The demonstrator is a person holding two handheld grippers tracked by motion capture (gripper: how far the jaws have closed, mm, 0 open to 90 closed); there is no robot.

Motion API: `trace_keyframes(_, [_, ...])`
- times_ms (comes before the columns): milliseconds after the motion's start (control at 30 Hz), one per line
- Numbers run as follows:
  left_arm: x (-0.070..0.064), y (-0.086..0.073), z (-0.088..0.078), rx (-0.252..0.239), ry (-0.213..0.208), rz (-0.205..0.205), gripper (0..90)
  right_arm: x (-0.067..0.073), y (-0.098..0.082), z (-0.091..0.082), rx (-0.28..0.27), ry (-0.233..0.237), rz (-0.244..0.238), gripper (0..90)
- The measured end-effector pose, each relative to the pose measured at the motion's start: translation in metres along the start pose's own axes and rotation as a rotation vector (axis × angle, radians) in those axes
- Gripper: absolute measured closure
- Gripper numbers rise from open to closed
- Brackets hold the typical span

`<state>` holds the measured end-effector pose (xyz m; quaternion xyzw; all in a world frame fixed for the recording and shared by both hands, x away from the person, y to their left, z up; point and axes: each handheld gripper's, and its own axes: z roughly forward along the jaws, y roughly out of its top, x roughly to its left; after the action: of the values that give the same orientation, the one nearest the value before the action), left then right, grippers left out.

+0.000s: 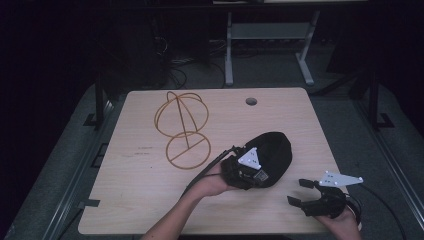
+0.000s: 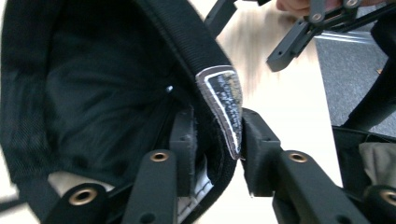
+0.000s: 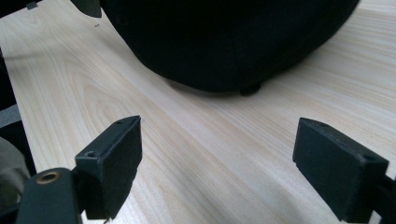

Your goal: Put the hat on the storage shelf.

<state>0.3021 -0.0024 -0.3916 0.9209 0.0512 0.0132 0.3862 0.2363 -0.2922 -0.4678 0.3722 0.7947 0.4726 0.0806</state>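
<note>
One gold wire stand rests upright at the bench's left-centre. Right of it lies one black cap, its brim edge pinched by the left hand-held gripper. Nearest the right edge, the right hand-held gripper hangs released, just beside the cap. The cap's front is hidden.

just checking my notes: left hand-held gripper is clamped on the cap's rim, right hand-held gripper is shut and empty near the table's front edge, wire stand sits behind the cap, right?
One thing is off: the right hand-held gripper is open, not shut. The right gripper view shows its jaws wide apart over bare table. The rest holds: the left hand-held gripper grips the cap by its rim, and the wire stand sits behind.
</note>
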Motion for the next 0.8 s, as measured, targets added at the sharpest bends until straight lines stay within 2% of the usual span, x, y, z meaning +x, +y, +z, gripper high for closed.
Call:
trace_keyframes(133, [-0.002, 0.013, -0.005, -0.004, -0.003, 0.026, 79.0, 0.001, 0.001, -0.001, -0.023, 0.003, 0.007, 15.3])
trace_keyframes(367, [-0.002, 0.026, -0.015, -0.029, -0.006, 0.021, 80.4, 0.004, 0.005, -0.002, -0.065, 0.012, -0.006, 15.3])
trace_keyframes(533, [0.001, 0.037, -0.03, -0.094, -0.033, 0.002, 80.5, 0.012, 0.012, -0.001, -0.122, 0.023, -0.036, 15.6])
trace_keyframes(767, [0.003, 0.046, -0.043, -0.153, -0.067, -0.019, 80.5, 0.02, 0.02, -0.002, -0.176, 0.024, -0.061, 15.8])
trace_keyframes(800, [0.003, 0.049, -0.046, -0.173, -0.077, -0.023, 80.5, 0.021, 0.024, -0.004, -0.204, 0.028, -0.063, 15.8])
